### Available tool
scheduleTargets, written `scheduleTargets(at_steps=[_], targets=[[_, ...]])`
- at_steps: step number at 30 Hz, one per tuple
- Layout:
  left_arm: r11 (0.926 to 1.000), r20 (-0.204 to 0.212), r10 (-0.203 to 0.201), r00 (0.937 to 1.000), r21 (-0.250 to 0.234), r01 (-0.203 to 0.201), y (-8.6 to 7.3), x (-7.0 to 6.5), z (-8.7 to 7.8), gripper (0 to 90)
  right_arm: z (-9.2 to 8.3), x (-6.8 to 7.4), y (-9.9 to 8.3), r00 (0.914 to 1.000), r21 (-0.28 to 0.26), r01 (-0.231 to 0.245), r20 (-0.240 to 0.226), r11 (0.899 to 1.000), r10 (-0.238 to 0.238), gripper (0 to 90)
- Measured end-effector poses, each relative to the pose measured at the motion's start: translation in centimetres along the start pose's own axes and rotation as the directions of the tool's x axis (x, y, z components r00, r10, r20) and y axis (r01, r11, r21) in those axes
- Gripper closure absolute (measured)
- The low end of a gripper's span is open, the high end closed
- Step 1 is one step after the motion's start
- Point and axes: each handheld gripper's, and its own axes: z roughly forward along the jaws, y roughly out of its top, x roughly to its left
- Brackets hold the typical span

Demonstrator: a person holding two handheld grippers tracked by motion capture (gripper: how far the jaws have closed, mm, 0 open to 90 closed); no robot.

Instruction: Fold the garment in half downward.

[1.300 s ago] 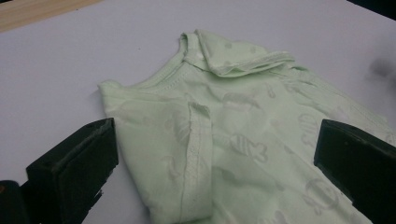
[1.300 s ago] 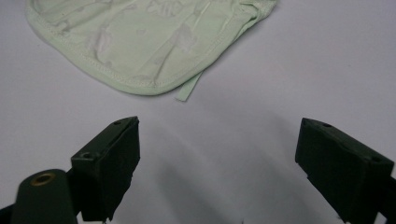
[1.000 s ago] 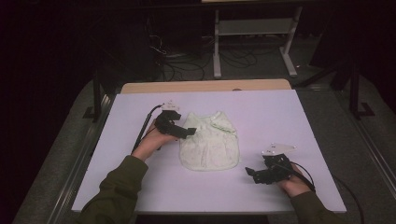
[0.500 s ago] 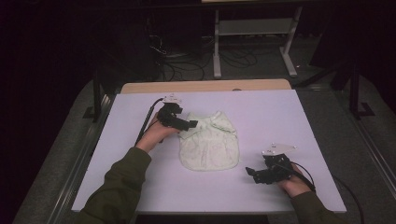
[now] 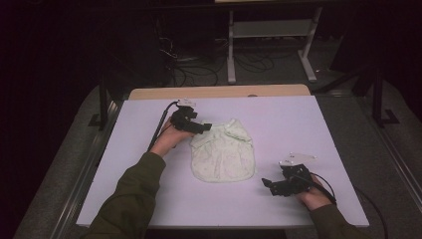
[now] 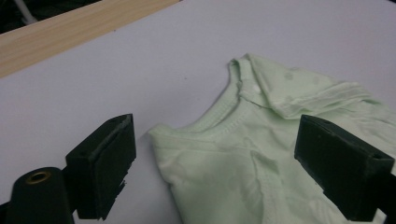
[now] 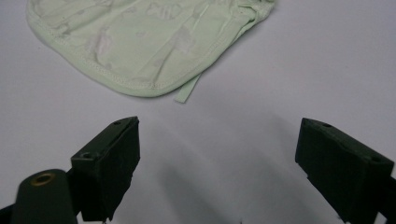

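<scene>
The table point(image 5: 308, 129), covered in a pale lilac sheet, has its near edge cut off by the frame. A light green baby garment point(image 5: 221, 154) lies flat near the centre, its far right shoulder folded over; its printed pattern is too faint to read. The left gripper point(image 5: 199, 128) sits at the garment's far left corner; its jaws have just been closing but remain spread, with that shoulder corner point(image 6: 205, 144) between them, pads not pressing. The right gripper point(image 5: 271, 185) rests to the near right, jaws spread over bare table, just short of the garment's rounded hem point(image 7: 140, 88)
</scene>
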Motion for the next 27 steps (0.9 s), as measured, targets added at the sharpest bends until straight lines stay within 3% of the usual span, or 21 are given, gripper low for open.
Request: scheduleTargets(at_steps=[8,16,27], targets=[[0.9999,-0.036,-0.002,0.9994,0.01,0.003,0.1,0.7,1.2,23.9,-0.1,0.0,0.0,1.0,-0.004,0.002,-0.003,1.0,-0.002,13.4],[0.9993,-0.04,-0.033,0.9987,0.017,0.033,0.0,1.8,1.9,38.8,-0.1,-0.1,0.0,1.0,-0.005,0.002,-0.004,1.0,-0.003,13.5],[0.9976,-0.047,-0.043,0.998,0.052,0.046,-0.4,2.5,2.7,55.5,-0.1,-0.1,0.0,1.0,-0.005,-0.004,-0.005,1.0,0.004,13.5]])
